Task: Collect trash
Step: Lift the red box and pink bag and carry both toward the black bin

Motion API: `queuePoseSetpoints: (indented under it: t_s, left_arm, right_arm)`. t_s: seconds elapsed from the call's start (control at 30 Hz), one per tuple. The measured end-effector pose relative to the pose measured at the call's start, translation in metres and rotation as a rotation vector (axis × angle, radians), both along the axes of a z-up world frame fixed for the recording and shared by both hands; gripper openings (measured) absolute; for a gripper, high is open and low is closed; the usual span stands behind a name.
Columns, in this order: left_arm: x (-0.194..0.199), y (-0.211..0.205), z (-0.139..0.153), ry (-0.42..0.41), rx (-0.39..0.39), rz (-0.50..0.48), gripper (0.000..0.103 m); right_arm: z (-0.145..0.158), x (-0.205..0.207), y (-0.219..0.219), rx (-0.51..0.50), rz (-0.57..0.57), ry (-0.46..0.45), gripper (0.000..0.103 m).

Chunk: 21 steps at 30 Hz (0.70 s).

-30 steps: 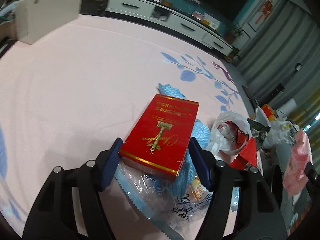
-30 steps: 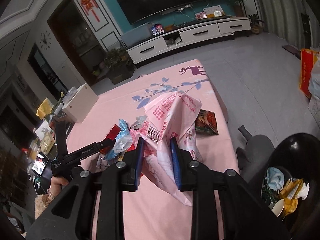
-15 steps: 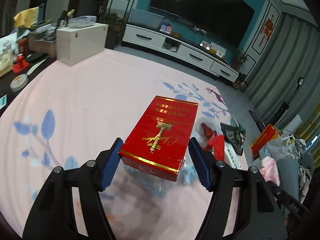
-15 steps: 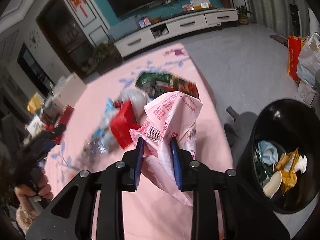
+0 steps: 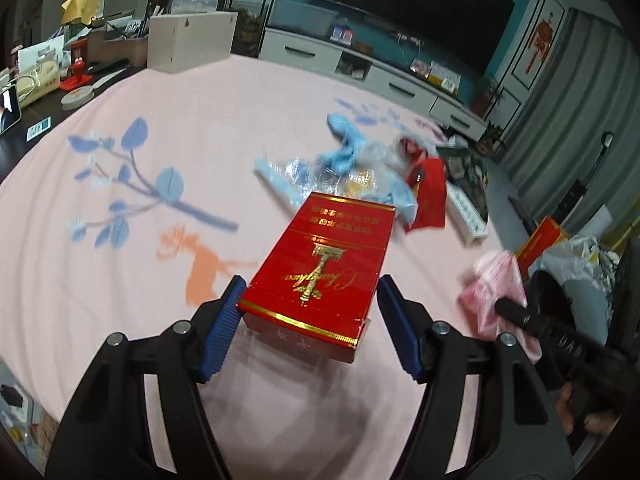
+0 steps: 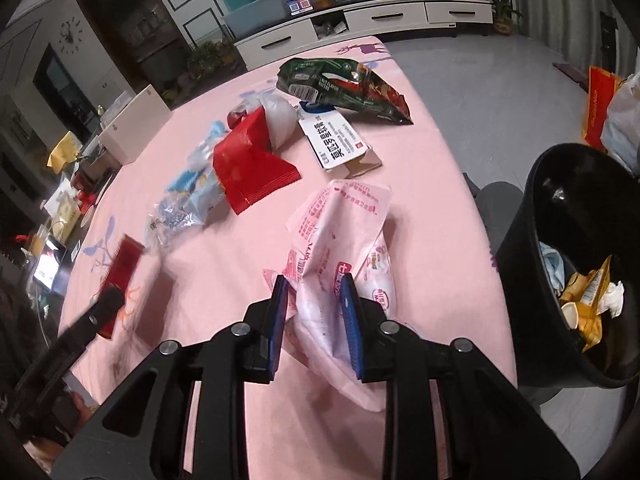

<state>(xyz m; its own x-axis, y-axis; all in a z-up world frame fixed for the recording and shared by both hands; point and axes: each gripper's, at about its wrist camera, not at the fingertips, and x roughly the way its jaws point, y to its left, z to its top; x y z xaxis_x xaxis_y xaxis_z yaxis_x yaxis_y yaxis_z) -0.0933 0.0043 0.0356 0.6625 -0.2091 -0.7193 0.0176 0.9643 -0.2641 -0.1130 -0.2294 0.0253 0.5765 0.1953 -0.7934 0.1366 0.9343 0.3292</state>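
Note:
My left gripper (image 5: 310, 284) is shut on a red carton (image 5: 324, 264) with gold lettering, held flat above the pink tablecloth (image 5: 120, 280). My right gripper (image 6: 313, 280) is shut on a crumpled pink wrapper (image 6: 340, 220), which hangs over the table's near right corner. The black trash bin (image 6: 532, 240) stands on the floor just right of that corner, with several scraps inside. The right wrist view also shows the red carton (image 6: 122, 270) at the far left. Loose trash lies mid-table: a red wrapper (image 6: 252, 164), a green snack bag (image 6: 344, 84), a white medicine box (image 6: 336, 142) and blue clear wrappers (image 6: 188, 196).
A white plastic bag (image 6: 280, 118) lies behind the red wrapper. At the table's far left edge stands a white box (image 5: 188, 40), with desk clutter and a phone (image 5: 8, 108) beside it. Bags (image 6: 600, 104) sit on the floor beyond the bin.
My left gripper has carried the red carton back from the trash pile, which now lies farther off. My right gripper has sunk with the pink wrapper, and the bin looms larger on the right.

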Motion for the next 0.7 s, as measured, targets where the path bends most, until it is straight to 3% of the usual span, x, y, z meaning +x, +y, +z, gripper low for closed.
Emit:
queuePoseSetpoints:
  t_s: [0.2, 0.53, 0.7]
  left_arm:
    - [-0.005, -0.007, -0.009, 0.025, 0.011, -0.002, 0.068]
    - [-0.004, -0.012, -0.020, 0.070, -0.008, -0.004, 0.068]
    - [-0.006, -0.015, -0.022, 0.064, 0.025, -0.017, 0.068]
  right_arm:
    - [-0.007, 0.002, -0.003, 0.046, -0.032, 0.049, 0.028]
    - [-0.010, 0.013, 0.015, -0.085, -0.054, 0.117, 0.029]
    - [-0.012, 0.019, 0.016, -0.075, -0.069, 0.137, 0.036]
